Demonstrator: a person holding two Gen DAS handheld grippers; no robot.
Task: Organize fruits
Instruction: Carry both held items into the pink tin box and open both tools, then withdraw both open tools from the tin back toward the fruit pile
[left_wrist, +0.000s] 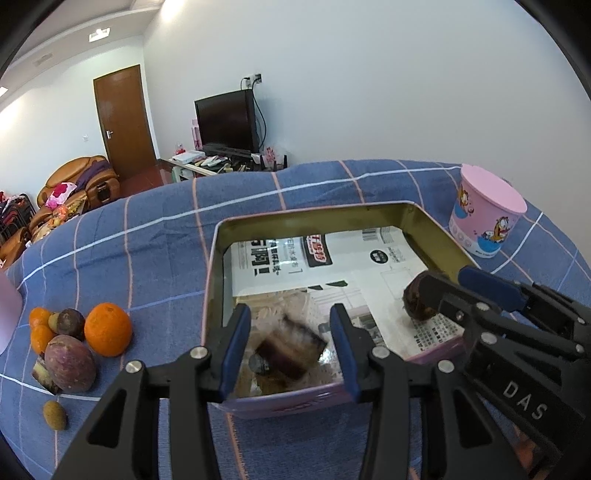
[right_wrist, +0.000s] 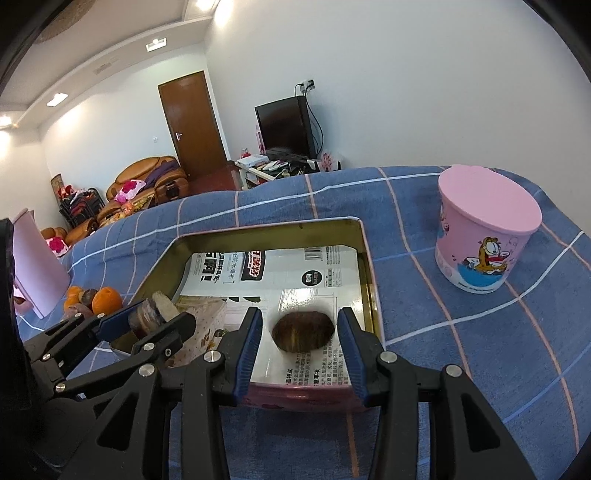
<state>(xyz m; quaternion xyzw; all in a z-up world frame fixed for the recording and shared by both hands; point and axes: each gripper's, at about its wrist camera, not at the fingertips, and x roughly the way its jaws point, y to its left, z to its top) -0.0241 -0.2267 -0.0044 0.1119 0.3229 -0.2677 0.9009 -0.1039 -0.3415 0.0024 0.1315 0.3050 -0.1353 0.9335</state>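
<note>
Blue-padded fingers of the left claw (left_wrist: 291, 347) stand apart over the near end of the tin (left_wrist: 436, 236), and a blurred dark chunk of fruit (left_wrist: 290, 349) sits between them without either pad seeming to touch it, so it looks just released or dropping. The right claw (right_wrist: 300, 350) hangs open the same way beside it, with a brown round fruit (right_wrist: 303, 331) lying on the printed paper (right_wrist: 280, 269) that lines the tin. So two pieces are in or entering the tin. Further out to the left, the pile on the checked blue cloth (left_wrist: 147, 258) is untouched: a large orange (left_wrist: 108, 329), two small oranges (left_wrist: 38, 317), purple passion fruits (left_wrist: 70, 362), and a small brownish-green fruit (left_wrist: 54, 414) lying apart. A pink lidded cup (right_wrist: 487, 236) stands to the right of the tin. By my judgement, most of the sorting is left.
</note>
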